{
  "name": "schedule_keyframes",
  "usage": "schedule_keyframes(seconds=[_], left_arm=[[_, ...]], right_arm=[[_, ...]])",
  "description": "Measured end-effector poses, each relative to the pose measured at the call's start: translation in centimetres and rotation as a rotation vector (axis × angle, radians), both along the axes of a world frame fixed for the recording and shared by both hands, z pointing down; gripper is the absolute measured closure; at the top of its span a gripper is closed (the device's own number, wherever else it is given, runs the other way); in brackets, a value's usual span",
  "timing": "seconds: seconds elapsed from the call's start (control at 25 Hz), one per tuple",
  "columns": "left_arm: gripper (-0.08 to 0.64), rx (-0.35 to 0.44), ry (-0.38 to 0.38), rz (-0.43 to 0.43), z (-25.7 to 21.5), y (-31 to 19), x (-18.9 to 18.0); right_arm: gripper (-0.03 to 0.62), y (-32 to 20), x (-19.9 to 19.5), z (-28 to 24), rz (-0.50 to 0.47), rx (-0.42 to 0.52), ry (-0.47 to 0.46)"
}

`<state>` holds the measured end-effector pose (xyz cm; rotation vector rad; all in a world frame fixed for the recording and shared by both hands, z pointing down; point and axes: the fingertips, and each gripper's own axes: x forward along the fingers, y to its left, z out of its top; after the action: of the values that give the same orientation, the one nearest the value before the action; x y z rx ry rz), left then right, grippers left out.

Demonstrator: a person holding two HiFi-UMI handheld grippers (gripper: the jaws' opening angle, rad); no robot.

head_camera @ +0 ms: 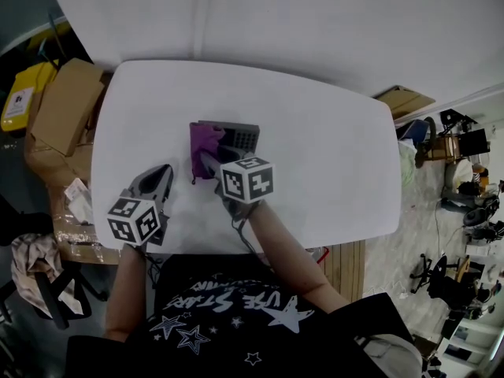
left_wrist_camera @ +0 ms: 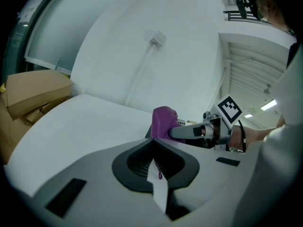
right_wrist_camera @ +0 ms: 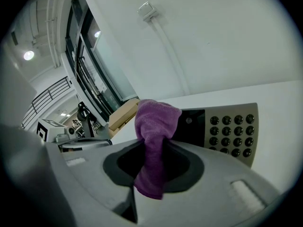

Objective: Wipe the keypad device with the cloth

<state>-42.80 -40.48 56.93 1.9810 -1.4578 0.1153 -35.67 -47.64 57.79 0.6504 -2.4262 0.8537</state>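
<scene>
Right gripper (head_camera: 206, 161) fingers pinch the purple cloth (head_camera: 204, 141) over the keypad device (head_camera: 241, 136); left gripper (head_camera: 163, 172) fingers closed, alongside

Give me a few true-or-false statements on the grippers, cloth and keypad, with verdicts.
1. The right gripper is shut on the cloth. True.
2. The left gripper rests on the keypad. False: it is to the keypad's left, apart from it.
3. The cloth is green. False: it is purple.
4. The keypad lies on the table. True.
</scene>
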Motion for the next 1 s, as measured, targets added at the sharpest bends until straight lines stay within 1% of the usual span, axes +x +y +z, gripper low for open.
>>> schedule_keyframes(seconds=[0.4, 0.64, 0.84, 1.0], left_arm=[[0.551, 0.005, -0.009, 0.004, -0.5, -0.6, 1.1], [0.551, 0.005, -0.016, 0.028, -0.5, -1.0, 2.2], [0.551, 0.006, -0.018, 0.051, -0.8, -1.6, 3.8], [0.551, 0.007, -0.019, 0.066, -0.8, -1.6, 4.3]], right_arm=[[0.494, -0.3, 1.4, -0.1, 0.009, -0.004, -0.008], [0.494, -0.9, 3.4, 0.0, 0.045, -0.003, -0.010], [0.494, -1.4, 5.3, -0.1, 0.067, 0.003, -0.001], [0.494, -1.5, 6.1, 0.0, 0.082, 0.008, 0.007]])
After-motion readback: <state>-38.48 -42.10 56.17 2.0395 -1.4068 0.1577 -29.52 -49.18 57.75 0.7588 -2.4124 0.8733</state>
